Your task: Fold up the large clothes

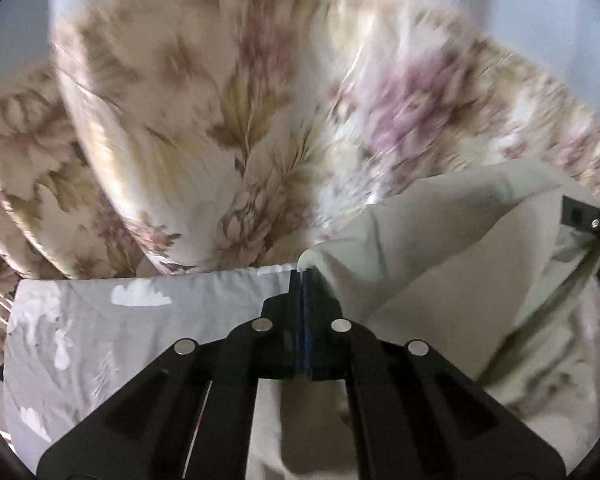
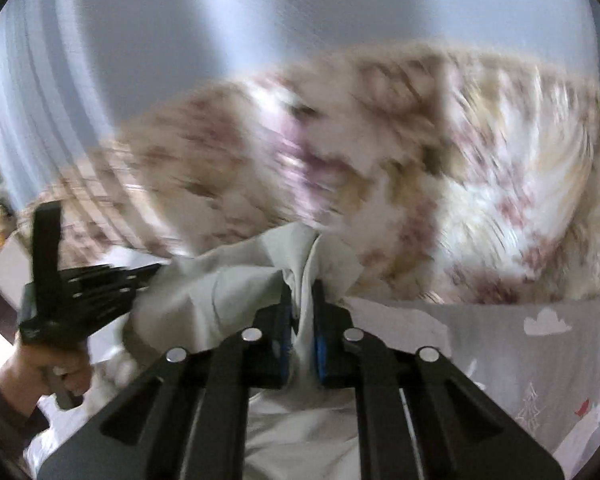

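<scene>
on the left, the left gripper (image 1: 301,276) has its jaws pressed flat together on a thin edge of the pale green garment (image 1: 440,248), with hardly any cloth showing between the blue pads, so the bite there looks shallow. the garment stretches from that pinch rightwards, lifted clear of the grey cloud-print sheet (image 1: 140,320) and hanging in front of the floral bedding (image 1: 228,92), its lower part drooping out of view under the tools. further right, the right gripper (image 2: 301,292) is clamped on a thicker gathered fold of the same cloth, which bunches up between its jaws and spills out above them. the person's left hand (image 2: 56,368) shows at the edge of the right wrist view, wrapped around the handle of the other tool. judging by the way it sags, creases and folds over itself between the two holds, the fabric is light, thin and entirely limp, with no stiffness to keep a shape; it looks smooth enough to slide out of a shallow pinch. the best hold is probably at corners or along a hem, spread wide apart, keeping the span taut so it lies down flat. both views are blurred, so finer detail of seams cannot be told.
</scene>
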Available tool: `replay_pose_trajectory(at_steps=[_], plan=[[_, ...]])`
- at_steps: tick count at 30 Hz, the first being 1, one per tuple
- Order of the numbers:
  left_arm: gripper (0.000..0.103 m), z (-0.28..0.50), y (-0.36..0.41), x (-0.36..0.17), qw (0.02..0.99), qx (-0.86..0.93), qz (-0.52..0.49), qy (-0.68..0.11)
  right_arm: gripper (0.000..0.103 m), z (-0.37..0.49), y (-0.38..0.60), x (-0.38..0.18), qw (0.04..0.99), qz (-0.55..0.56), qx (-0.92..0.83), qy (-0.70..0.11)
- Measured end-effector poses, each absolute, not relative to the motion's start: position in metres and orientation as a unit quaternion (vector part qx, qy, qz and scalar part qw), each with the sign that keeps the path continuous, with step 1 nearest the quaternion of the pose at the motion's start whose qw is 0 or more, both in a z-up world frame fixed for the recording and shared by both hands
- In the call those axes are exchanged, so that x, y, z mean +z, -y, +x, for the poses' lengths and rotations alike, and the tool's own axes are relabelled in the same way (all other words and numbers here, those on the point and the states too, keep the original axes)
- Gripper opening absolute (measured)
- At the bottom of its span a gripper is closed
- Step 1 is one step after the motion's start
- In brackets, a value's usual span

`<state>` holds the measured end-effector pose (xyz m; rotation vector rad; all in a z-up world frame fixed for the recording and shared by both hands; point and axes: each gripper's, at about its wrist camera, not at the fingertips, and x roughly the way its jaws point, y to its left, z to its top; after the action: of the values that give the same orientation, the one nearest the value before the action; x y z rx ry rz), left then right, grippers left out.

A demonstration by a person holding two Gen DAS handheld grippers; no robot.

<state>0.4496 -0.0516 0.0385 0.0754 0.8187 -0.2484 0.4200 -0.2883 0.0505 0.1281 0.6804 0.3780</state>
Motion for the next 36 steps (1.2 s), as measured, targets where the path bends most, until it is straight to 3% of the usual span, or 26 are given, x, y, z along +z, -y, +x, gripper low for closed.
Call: replay_pose_trajectory(at_steps=[6, 13, 14, 15, 16, 17, 19, 21, 22, 24, 32, 34, 35, 36], plan=[[0.000, 0.346, 0.021, 0.066, 0.917, -0.148, 0.010, -0.371, 0.010, 0.308, 0.258, 0.069, 0.898, 0.034, 0.352, -0.261], [0.000, 0.254, -0.023, 0.044, 0.918, -0.120, 0.012, -0.377, 0.016, 0.192, 0.230, 0.006, 0.868, -0.092, 0.376, -0.310], [0.008, 0.245, -0.026, 0.039, 0.918, -0.113, 0.012, -0.379, 0.028, 0.181, 0.230, -0.003, 0.867, -0.099, 0.369, -0.318], [0.017, 0.234, -0.028, 0.034, 0.920, -0.105, 0.020, -0.378, 0.052, 0.171, 0.231, -0.010, 0.864, -0.108, 0.366, -0.328], [0.039, 0.225, -0.030, 0.030, 0.921, -0.101, 0.027, -0.376, 0.060, 0.157, 0.233, -0.016, 0.864, -0.117, 0.363, -0.330], [0.059, 0.218, -0.032, 0.027, 0.924, -0.092, 0.030, -0.371, 0.064, 0.144, 0.238, -0.016, 0.868, -0.115, 0.358, -0.324], [0.070, 0.210, -0.036, 0.027, 0.930, -0.078, 0.035, -0.358, 0.064, 0.132, 0.251, -0.011, 0.873, -0.092, 0.359, -0.318], [0.072, 0.210, -0.040, 0.031, 0.933, -0.070, 0.027, -0.352, 0.076, 0.129, 0.263, 0.001, 0.893, -0.068, 0.331, -0.296], [0.081, 0.214, -0.042, 0.036, 0.936, -0.064, 0.024, -0.346, 0.077, 0.133, 0.269, 0.010, 0.904, -0.049, 0.308, -0.293], [0.088, 0.224, -0.037, 0.045, 0.942, -0.058, 0.028, -0.329, 0.077, 0.146, 0.273, 0.019, 0.915, -0.028, 0.274, -0.294], [0.092, 0.292, 0.003, 0.059, 0.938, -0.059, 0.059, -0.336, 0.075, 0.193, 0.210, 0.002, 0.894, -0.007, 0.293, -0.340], [0.092, 0.302, 0.011, 0.058, 0.938, -0.054, 0.066, -0.335, 0.043, 0.196, 0.190, -0.010, 0.892, -0.030, 0.293, -0.344], [0.092, 0.303, 0.013, 0.057, 0.938, -0.056, 0.064, -0.336, 0.015, 0.197, 0.185, -0.015, 0.893, -0.039, 0.288, -0.343], [0.092, 0.304, 0.013, 0.056, 0.936, -0.061, 0.058, -0.341, 0.015, 0.191, 0.182, -0.016, 0.895, -0.044, 0.288, -0.337]])
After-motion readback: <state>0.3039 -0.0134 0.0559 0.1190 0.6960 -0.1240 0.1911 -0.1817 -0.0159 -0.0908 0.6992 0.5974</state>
